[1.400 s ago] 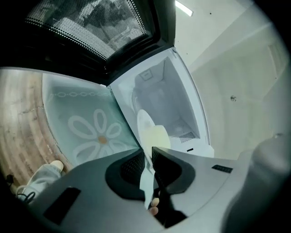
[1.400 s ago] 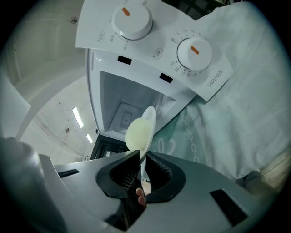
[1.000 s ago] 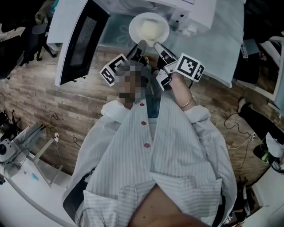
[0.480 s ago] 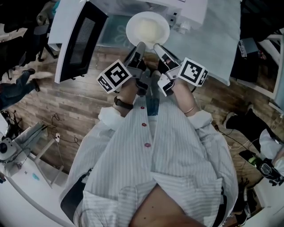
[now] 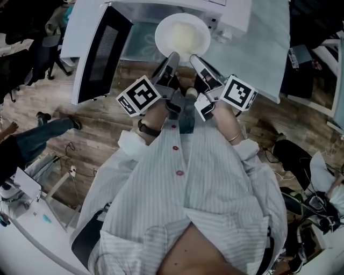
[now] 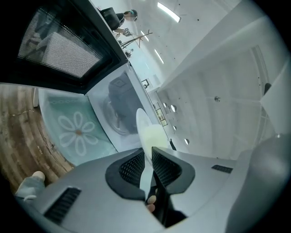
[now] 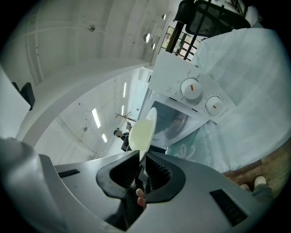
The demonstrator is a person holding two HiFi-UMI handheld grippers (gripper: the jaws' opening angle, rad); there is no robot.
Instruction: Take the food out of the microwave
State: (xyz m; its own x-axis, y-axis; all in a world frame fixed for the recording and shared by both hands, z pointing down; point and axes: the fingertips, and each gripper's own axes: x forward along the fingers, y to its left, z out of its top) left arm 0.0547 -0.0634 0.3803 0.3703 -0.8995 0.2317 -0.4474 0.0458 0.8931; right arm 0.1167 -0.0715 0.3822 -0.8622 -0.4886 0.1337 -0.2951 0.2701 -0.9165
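Left gripper [image 5: 172,58] and right gripper [image 5: 194,59] are each clamping the near rim of the white plate [image 5: 183,21] carrying pale food [image 5: 184,36]. Plate is hanging level just in front of the open microwave [image 5: 231,13], whose door [image 5: 99,51] is standing wide at the left.

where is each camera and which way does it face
Head view: on the person's head, facing steeply down at plate, left gripper, right gripper, forearms, shirt.
Left gripper view: on that gripper, along jaws shut on the plate, toward the microwave; fingertips show.
Right gripper view: likewise, toward the microwave's dials.
Shared: all show the plate.
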